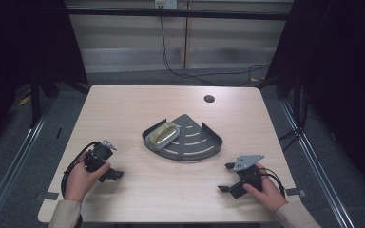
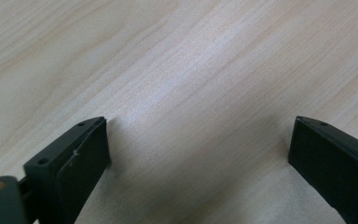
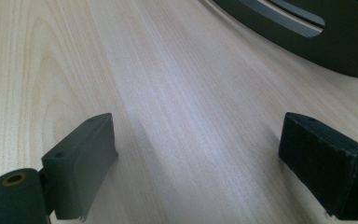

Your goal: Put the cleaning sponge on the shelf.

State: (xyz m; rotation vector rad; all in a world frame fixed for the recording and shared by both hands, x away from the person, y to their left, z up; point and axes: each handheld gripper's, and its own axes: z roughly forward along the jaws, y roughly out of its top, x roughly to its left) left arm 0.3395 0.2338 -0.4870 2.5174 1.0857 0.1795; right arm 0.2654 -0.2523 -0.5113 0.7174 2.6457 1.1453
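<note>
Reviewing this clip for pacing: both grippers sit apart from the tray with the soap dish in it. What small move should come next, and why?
Probably bring the left gripper forward toward the soap dish in the grey corner tray. Both it and the right gripper stand open over bare table with nothing between the jaws, and the dish lies on the tray's left side, nearer the left hand.

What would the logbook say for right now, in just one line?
left gripper: open, empty | right gripper: open, empty | soap dish: on grey corner tray | tray: mid-table, untouched
</note>
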